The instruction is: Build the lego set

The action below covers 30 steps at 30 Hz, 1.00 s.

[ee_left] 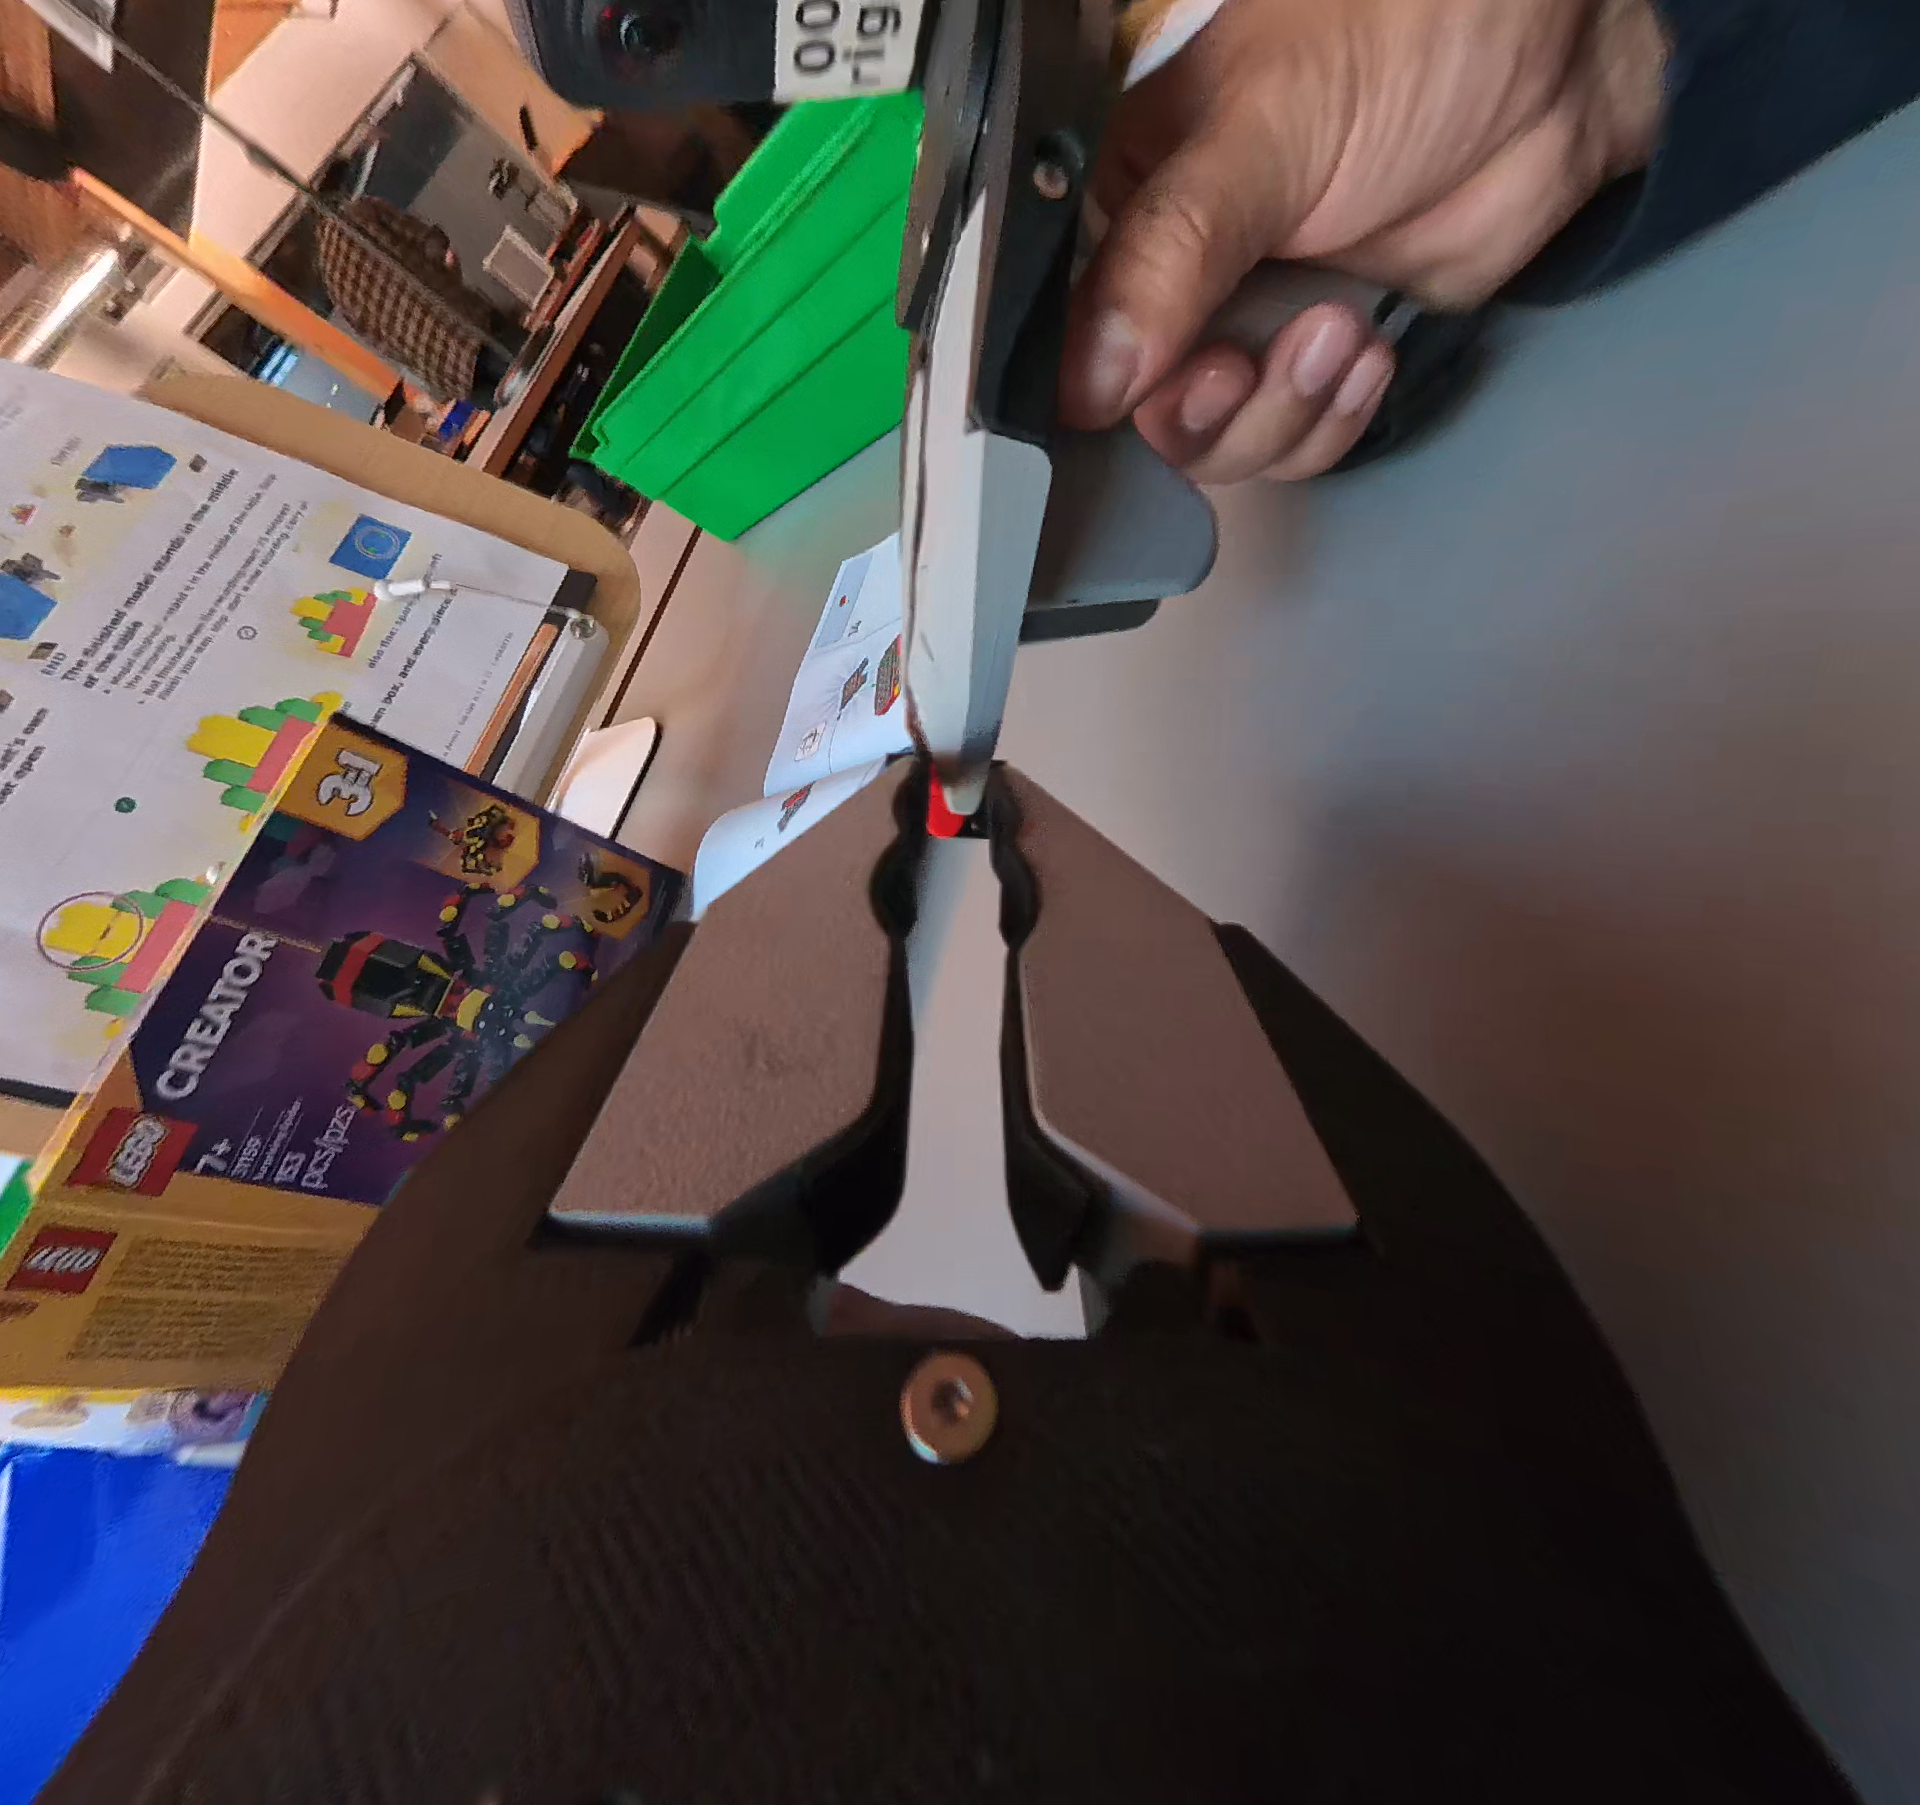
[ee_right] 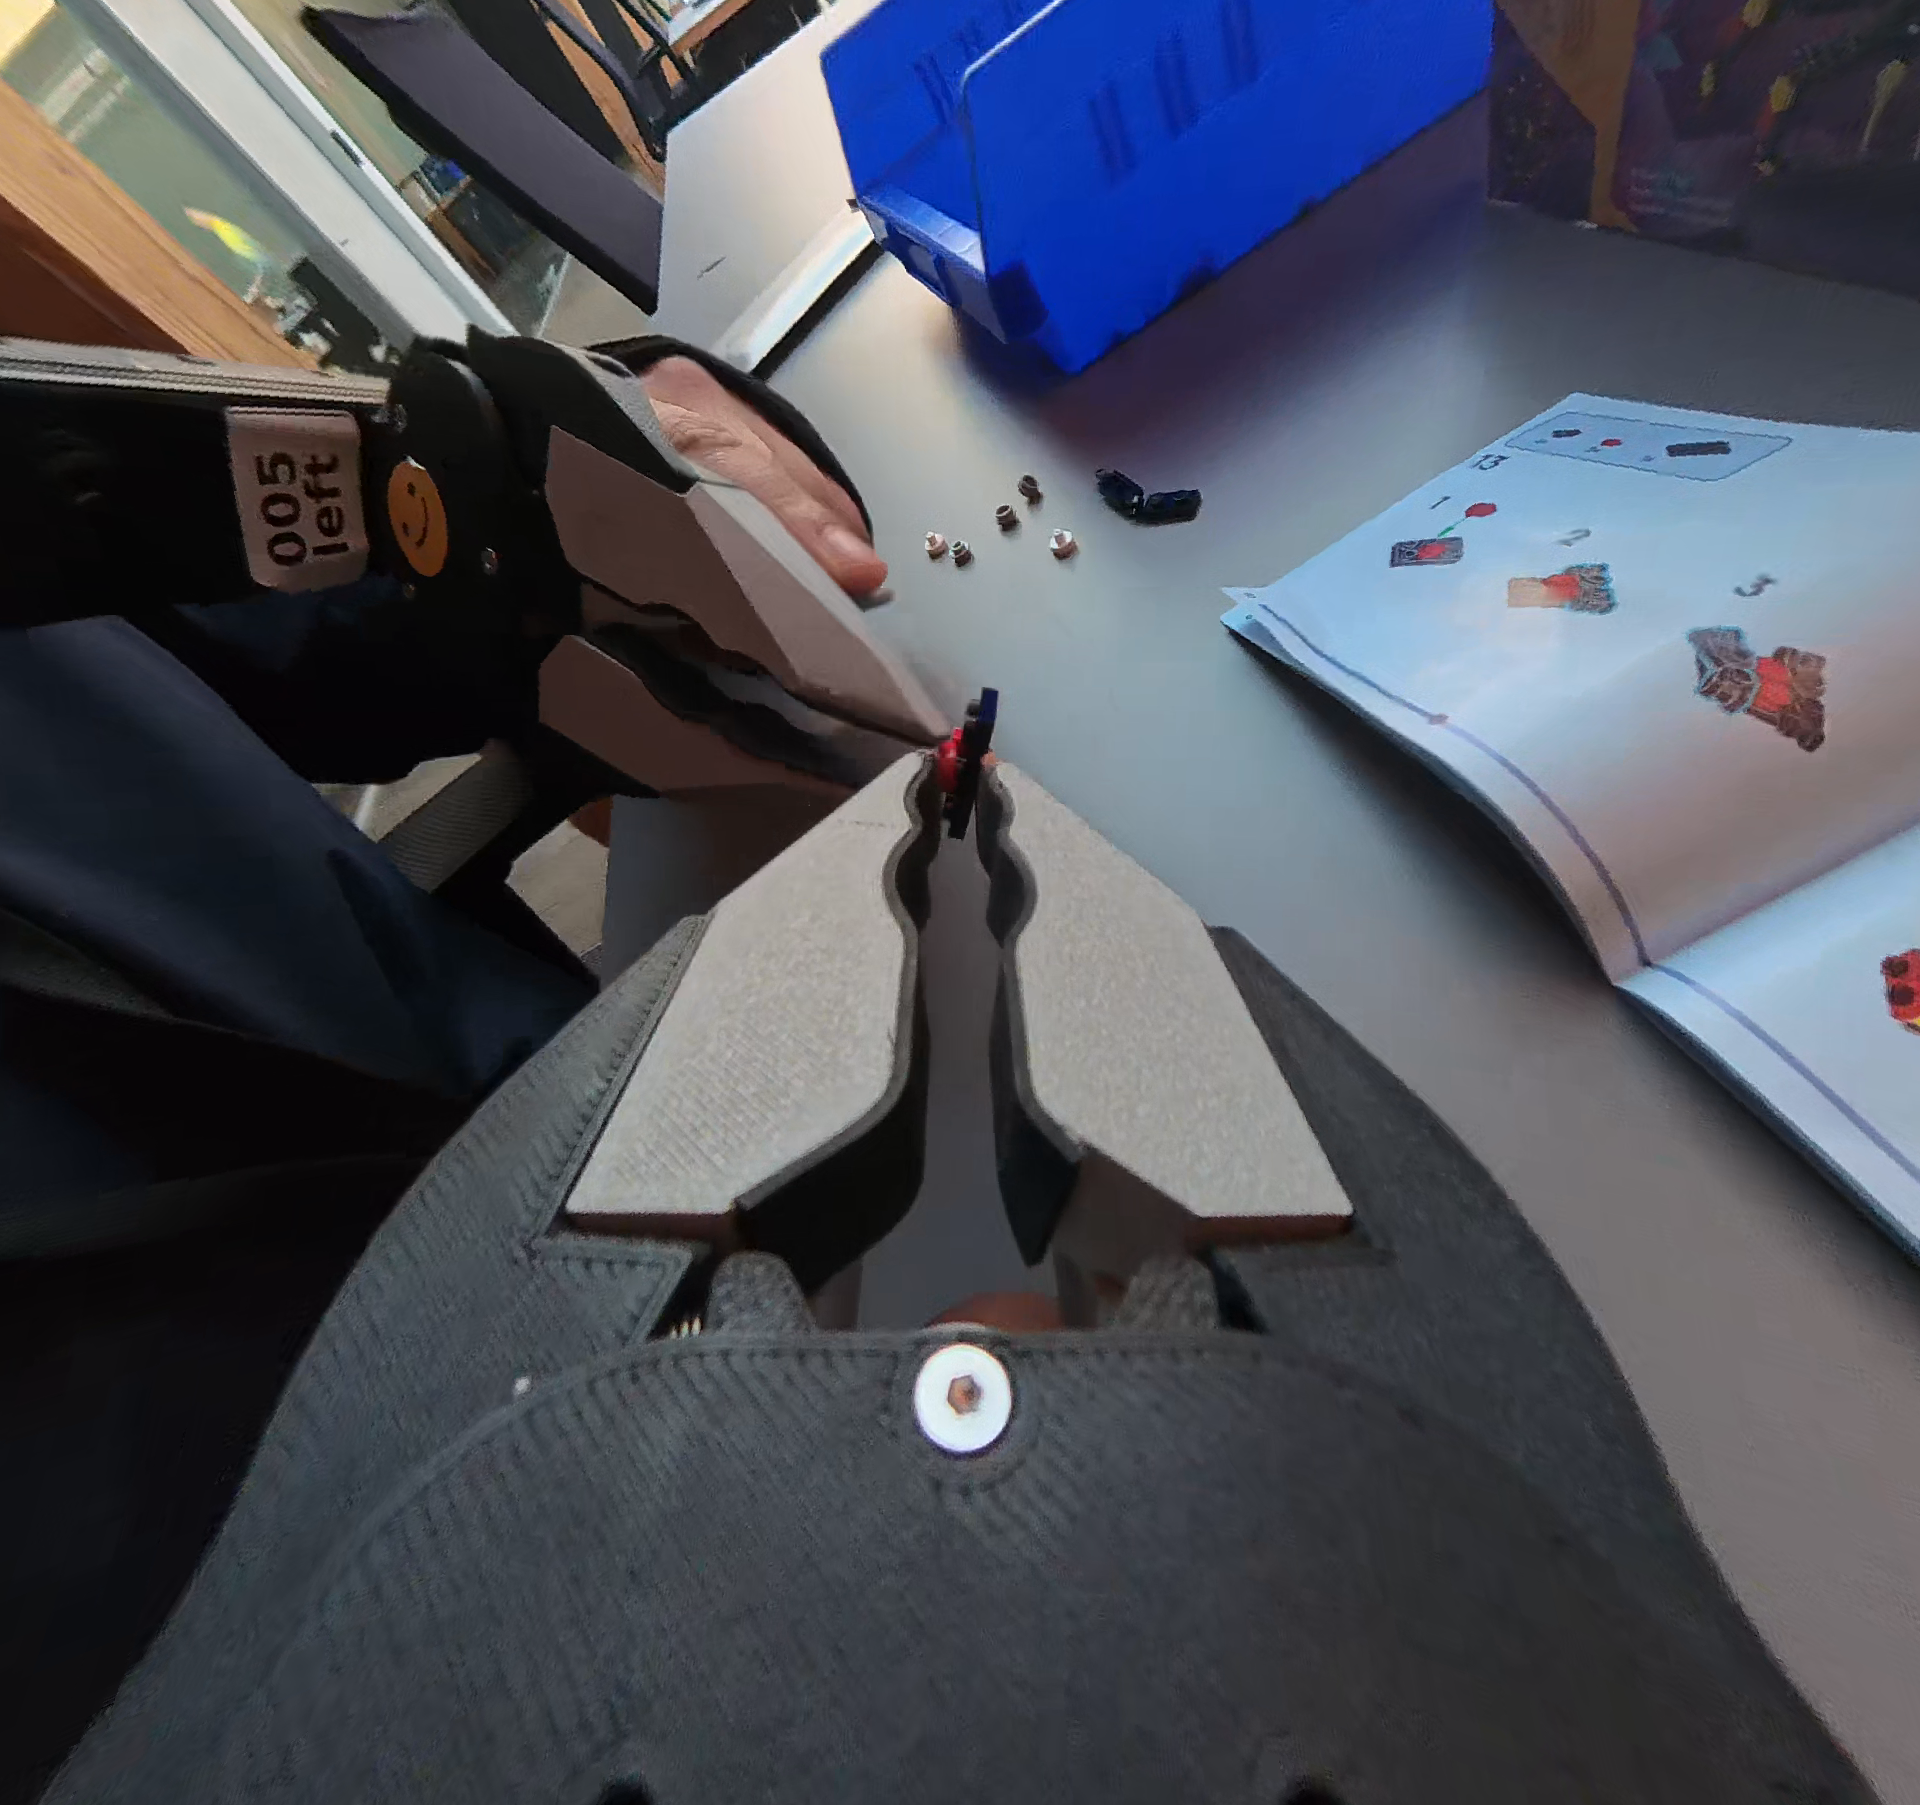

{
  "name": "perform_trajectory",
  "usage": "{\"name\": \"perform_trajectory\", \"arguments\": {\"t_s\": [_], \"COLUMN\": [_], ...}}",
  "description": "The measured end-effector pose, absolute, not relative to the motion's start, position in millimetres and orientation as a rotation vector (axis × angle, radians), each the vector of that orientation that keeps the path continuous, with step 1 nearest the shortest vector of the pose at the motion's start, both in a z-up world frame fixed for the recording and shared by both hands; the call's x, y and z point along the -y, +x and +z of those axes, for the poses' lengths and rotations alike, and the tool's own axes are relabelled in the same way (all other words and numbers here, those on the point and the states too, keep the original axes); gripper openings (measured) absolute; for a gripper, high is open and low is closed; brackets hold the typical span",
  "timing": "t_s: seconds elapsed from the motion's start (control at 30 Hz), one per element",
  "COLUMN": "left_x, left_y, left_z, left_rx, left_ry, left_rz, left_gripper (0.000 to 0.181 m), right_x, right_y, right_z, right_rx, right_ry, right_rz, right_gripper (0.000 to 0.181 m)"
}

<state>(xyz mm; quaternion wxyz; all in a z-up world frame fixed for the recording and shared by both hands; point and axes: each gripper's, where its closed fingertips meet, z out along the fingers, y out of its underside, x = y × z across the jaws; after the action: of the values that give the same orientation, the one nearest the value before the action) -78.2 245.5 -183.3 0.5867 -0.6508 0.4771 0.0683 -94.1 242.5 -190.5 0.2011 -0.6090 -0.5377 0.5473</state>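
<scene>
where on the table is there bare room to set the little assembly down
The grey table is bare between the gripper tips and the open instruction booklet, and also between the blue bin and the booklet's top edge. It is crowded just past the left gripper, where small round pieces and a black piece lie.
</scene>
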Motion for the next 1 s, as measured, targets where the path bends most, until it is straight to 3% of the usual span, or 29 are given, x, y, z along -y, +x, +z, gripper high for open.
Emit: {"name": "perform_trajectory", "arguments": {"t_s": [0.07,0.17,0.3,1.0], "left_x": [-242.7,-245.8,-242.4,-223.5], "left_y": [-80.2,-91.8,-93.1,-70.4], "left_z": [-169.4,-159.5,-159.5,-184.3], "left_rx": [-1.053,-0.911,-0.869,-1.088], "left_ry": [-1.49,-1.601,-1.659,-1.652], "left_rz": [0.08,-0.161,-0.368,-0.408], "left_gripper": [0.005,0.02,0.015,0.004], "right_x": [-244.1,-246.3,-236.2,-220.4], "right_y": [-93.1,-89.5,-88.2,-78.9], "right_z": [-184.3,-185.5,-177.0,-189.1], "right_rx": [1.505,1.573,1.643,1.814], "right_ry": [-1.639,-1.537,-1.353,-1.191], "right_rz": [1.488,1.291,1.144,0.991], "right_gripper": [0.004,0.004,0.004,0.006]}}
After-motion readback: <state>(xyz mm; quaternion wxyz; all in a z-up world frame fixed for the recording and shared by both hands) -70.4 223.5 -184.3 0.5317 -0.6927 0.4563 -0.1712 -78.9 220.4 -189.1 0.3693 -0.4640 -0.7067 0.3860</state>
